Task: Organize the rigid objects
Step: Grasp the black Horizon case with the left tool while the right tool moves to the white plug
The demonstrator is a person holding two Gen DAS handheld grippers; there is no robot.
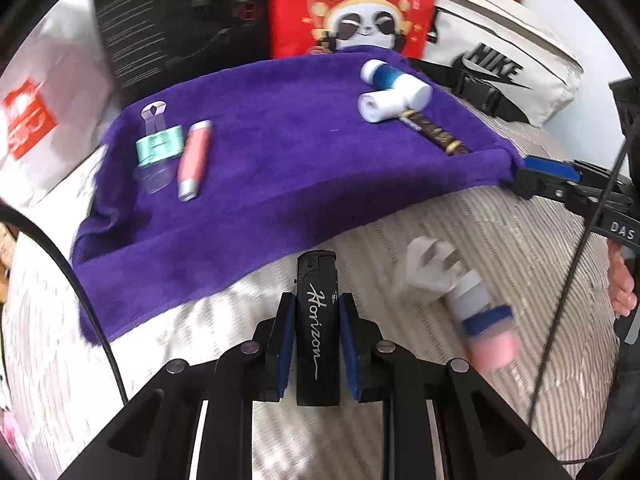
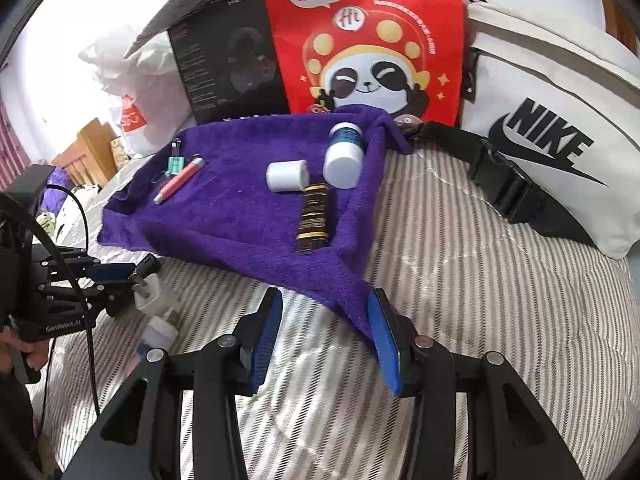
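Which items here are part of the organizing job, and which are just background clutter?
Job items: lighter held in the left tool; purple towel; pink tube; teal clip; white roll; blue-white bottle; brown tube; white plug; right tool, open.

Lying about: red panda bag; Nike bag; black box; striped bedding.
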